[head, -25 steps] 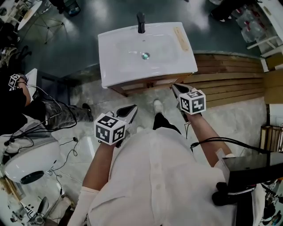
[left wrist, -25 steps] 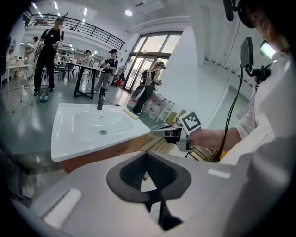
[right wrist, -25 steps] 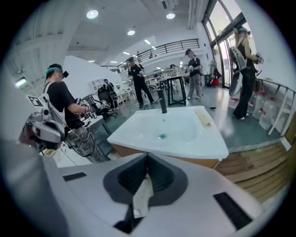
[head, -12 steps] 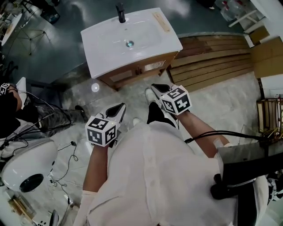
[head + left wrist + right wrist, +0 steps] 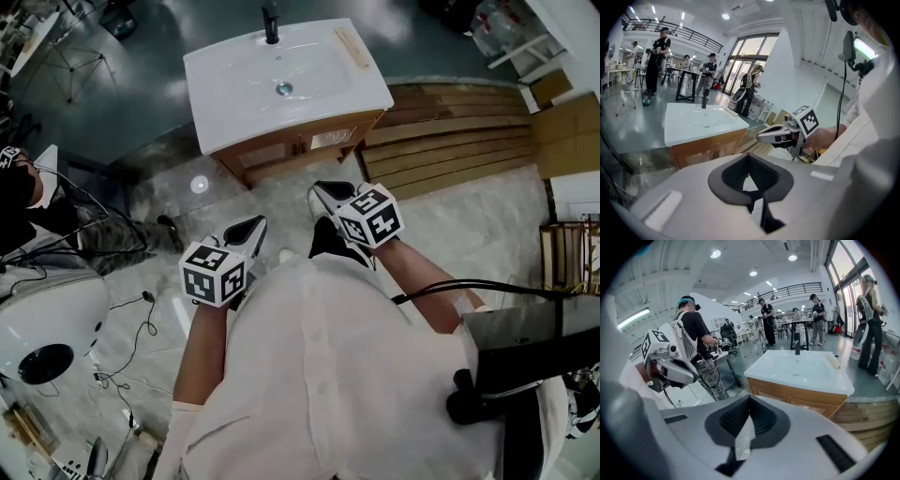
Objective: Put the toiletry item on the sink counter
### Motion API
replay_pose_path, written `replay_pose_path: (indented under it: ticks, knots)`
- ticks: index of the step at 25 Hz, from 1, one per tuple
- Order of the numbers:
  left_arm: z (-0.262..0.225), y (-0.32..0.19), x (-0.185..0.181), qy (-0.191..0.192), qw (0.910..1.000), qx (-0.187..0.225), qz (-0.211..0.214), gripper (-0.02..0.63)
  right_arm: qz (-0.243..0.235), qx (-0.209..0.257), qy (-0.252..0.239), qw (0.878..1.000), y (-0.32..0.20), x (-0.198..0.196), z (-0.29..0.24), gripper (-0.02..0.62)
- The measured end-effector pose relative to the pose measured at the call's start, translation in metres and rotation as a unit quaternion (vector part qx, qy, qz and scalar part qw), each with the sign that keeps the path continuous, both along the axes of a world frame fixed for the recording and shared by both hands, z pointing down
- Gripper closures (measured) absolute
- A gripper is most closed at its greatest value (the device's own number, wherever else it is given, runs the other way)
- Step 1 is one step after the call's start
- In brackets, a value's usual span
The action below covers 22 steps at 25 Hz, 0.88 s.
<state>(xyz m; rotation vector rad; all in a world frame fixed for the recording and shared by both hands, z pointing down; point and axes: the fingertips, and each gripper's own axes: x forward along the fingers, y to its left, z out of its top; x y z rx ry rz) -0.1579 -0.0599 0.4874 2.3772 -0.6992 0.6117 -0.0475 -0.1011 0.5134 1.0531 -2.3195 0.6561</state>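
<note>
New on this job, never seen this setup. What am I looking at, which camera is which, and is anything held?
A person holds a two-jaw tool in each hand. The top-down picture is from a camera on their head: the left tool and right tool point toward a white sink counter with a black faucet. A pale flat strip lies by its right edge. The other two pictures look along each tool's jaws. Both tools are shut, holding nothing.

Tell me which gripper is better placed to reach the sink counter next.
Right, probably: the right gripper is nearer the sink counter than the left gripper, on the beige stick's side.
</note>
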Motion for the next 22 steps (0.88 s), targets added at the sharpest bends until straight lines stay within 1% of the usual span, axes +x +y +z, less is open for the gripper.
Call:
replay_pose_path:
  ticks: [11, 14, 22]
  knots:
    - [-0.002, -0.001, -0.005, 0.013, 0.9999, -0.003, -0.002, 0.6, -0.021, 0.006, 0.001, 1.0, 0.001, -0.018, -0.007, 0.591]
    - [-0.003, -0.004, -0.006, 0.018, 0.9998, -0.006, -0.003, 0.6, -0.021, 0.003, 0.001, 1.0, 0.001, -0.019, -0.007, 0.591]
    - [-0.001, -0.003, -0.004, 0.016, 0.9998, -0.009, 0.002, 0.6, -0.011, -0.001, 0.0, 1.0, 0.002, -0.013, -0.005, 0.591]
